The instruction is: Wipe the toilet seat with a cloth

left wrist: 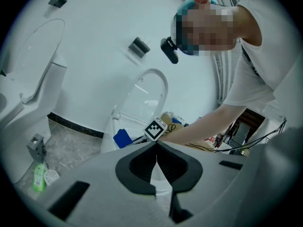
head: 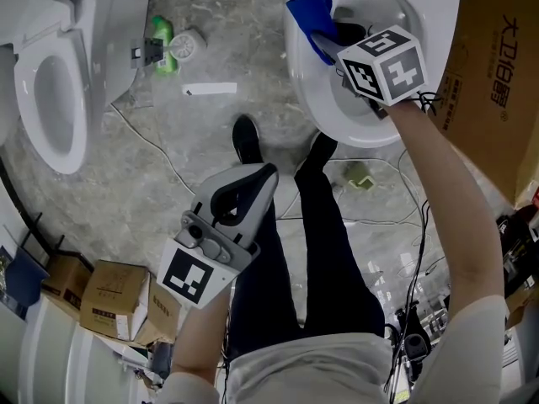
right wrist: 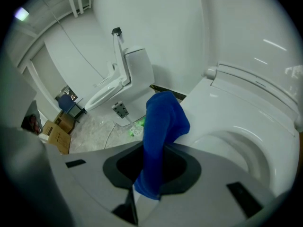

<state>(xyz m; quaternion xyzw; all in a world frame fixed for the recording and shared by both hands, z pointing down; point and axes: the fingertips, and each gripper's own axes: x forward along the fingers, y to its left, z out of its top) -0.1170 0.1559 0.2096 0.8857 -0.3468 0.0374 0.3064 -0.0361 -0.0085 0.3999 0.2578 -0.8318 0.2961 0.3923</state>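
Two toilets stand on the floor (head: pixel 210 141), well apart. The left toilet (head: pixel 29 32) is at the far left edge of the head view. Below it, in the bottom-left corner, two small boxes (head: pixel 114 297) sit side by side. One green bottle (head: pixel 160 45) lies on the floor between the toilets, nearer the left one.

The left hand-held gripper (head: pixel 263 175) hangs low in front of the person's legs (head: pixel 328 251), over the floor and away from both toilets. The left arm is bent and close to the body, and the jaws point forward. In the left gripper view the jaw tips meet with nothing between them.

There is one blue cloth (head: pixel 310 11). It is draped on the left rim of the right toilet (head: pixel 337 116), touching the seat (right wrist: pixel 222 112). The right hand-held gripper (head: pixel 335 34) is clamped on it. In the right gripper view the cloth (right wrist: pixel 161 126) runs up between the jaws and folds over onto the white seat. The right arm is stretched well forward and slightly inward, forearm bare. Its marker cube sits over the bowl. The left gripper view shows this toilet's lid raised.

A third, big box (head: pixel 497 82) stands just right of the right toilet.
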